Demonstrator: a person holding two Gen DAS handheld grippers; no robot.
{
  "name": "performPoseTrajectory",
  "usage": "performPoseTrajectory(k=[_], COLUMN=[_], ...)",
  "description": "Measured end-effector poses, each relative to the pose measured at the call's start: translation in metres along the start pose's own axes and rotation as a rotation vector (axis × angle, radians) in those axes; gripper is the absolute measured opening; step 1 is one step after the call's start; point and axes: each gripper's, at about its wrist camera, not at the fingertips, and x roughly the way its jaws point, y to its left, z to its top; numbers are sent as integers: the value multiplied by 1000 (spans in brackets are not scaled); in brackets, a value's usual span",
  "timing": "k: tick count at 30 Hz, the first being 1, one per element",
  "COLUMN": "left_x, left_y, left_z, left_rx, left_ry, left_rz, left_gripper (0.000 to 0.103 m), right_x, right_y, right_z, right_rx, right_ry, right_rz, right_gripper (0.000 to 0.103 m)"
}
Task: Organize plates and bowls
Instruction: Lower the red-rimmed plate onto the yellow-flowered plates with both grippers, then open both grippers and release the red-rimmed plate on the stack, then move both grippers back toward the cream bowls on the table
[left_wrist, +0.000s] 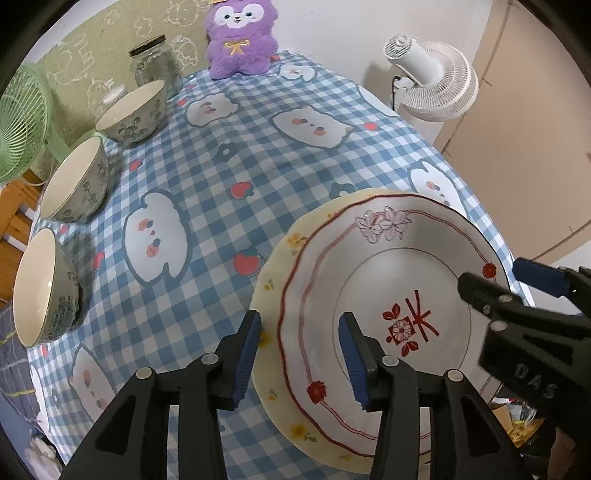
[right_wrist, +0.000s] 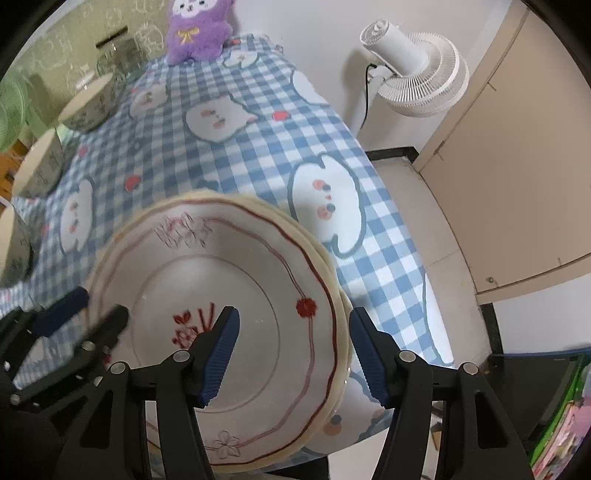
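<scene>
**Checked table, dishes along two sides**

A table (left_wrist: 280, 155) bears a blue-and-white gingham cloth (left_wrist: 207, 206) printed with white cartoon animals, strawberries and flowers. Three patterned bowls stand in a row along its left edge: the nearest bowl (left_wrist: 44, 288), the middle bowl (left_wrist: 75, 181) and the far bowl (left_wrist: 133, 110). Behind the far one stands a glass jar (left_wrist: 151, 62) with a dark lid. A purple plush toy (left_wrist: 238, 37) sits at the far end. At the near right corner lies a yellow floral plate (left_wrist: 284, 251), with a red-rimmed white plate (left_wrist: 391, 266) stacked on it.
</scene>
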Motion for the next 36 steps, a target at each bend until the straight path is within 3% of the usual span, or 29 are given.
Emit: performPoseTrajectory(k=[4,9,14,22,26,36], left_x=[-7,-19,-37,-61,-78,-115], left_y=[6,16,31,61,71,109], left_z=[1,7,17,30,32,31], left_rx=[-19,-61,-122,-239,-278,-357], left_ry=[-26,-44,-87,-113,-146,-223], left_rz=[5,11,32,101,120,168], left_gripper=[62,67,74,75,75,80], right_x=[-10,-20,-32,-59,-78,-117], right_y=[8,25,45,71,90,144], right_z=[10,25,38,56,65,75], right_rx=[-19,-59,-127,-203,-267,-367], right_ry=[-42,-64,-79,-164,-220,-295], right_rz=[18,70,127,195,241,299], right_gripper=[65,65,72,75,82,82])
